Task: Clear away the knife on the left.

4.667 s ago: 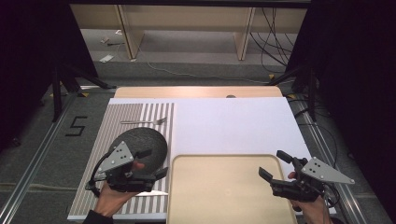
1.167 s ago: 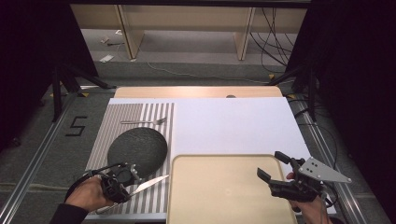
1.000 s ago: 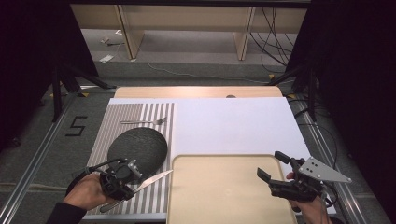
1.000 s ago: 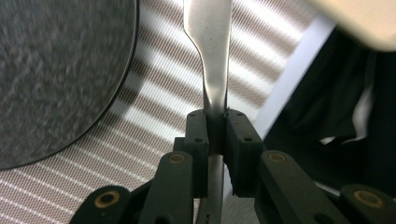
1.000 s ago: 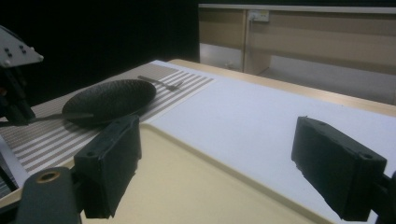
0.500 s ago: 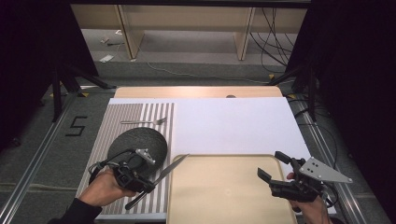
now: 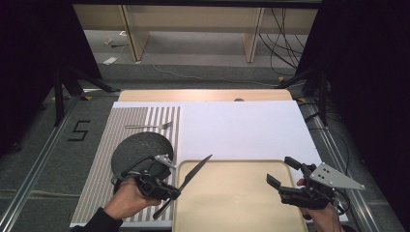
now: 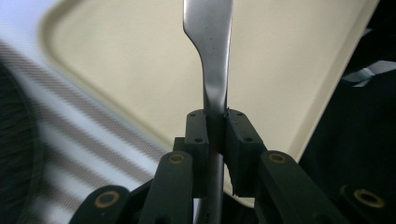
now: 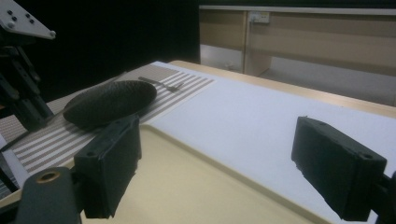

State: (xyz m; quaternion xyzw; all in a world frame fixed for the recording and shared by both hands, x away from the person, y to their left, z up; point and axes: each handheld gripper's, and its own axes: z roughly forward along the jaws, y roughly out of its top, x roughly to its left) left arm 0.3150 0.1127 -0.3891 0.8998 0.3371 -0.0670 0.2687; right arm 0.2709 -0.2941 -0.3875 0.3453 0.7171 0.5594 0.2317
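My left gripper (image 7: 170,192) is shut on the handle of a metal knife (image 7: 192,175), at the seam between the striped placemat (image 7: 104,186) and the beige tray (image 7: 232,198). The blade slants up and right over the tray's near-left corner. In the left gripper view the pads pinch the knife (image 8: 208,51) at the gripper's tips (image 8: 215,126), with the tray (image 8: 130,70) behind. My right gripper (image 7: 282,172) stands open above the tray's right edge, with nothing between its jaws (image 9: 224,168).
A dark round plate (image 7: 140,149) lies on the placemat just behind my left hand; it shows as a dark plate (image 9: 109,100) in the right gripper view. A fork (image 7: 150,126) rests farther back. A white mat (image 7: 241,130) covers the table's middle.
My left gripper has carried the knife up and to the right, from the placemat's near part to the tray's left edge. The right gripper has stayed still.
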